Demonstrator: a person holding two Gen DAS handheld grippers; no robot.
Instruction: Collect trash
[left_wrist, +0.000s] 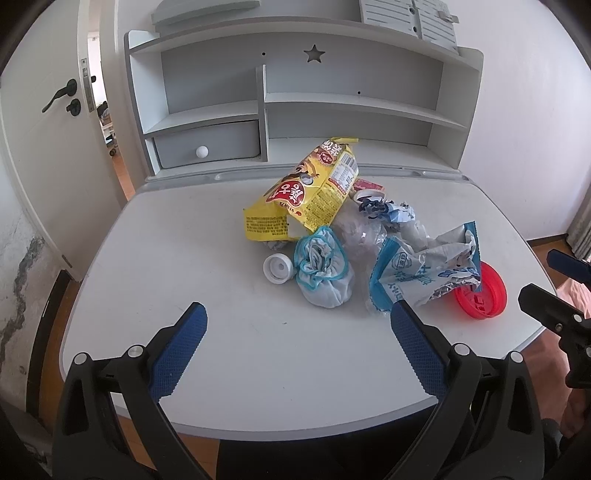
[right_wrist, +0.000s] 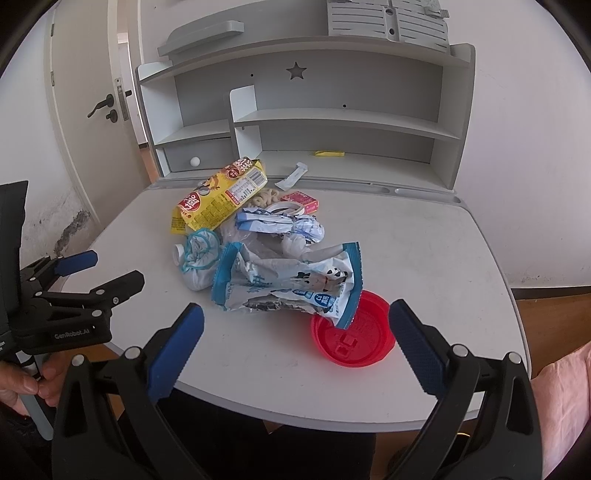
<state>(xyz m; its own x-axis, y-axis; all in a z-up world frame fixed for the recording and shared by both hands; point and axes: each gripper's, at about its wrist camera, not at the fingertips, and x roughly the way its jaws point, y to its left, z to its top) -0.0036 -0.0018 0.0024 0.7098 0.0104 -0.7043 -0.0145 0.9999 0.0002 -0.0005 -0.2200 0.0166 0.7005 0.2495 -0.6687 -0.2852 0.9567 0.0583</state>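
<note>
On the grey desk (left_wrist: 192, 258) trash (left_wrist: 332, 229) lies heaped; left gripper (left_wrist: 297, 319) and right gripper (right_wrist: 295, 319) gape wide, empty.

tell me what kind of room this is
Most likely a child's bedroom or study at home: a grey desk with a shelf hutch bearing a star cutout, a room door with a lever handle, and wood flooring.

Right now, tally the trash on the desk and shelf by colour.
Yellow: 2, snack bag, strip on shelf
Red: 2, lid, small box
Blue-white: 3, milk bag, shoe cover, crumpled wrapper
White: 3, cap, sachet, tape roll
Clear: 1, plastic film
Total: 11
</note>
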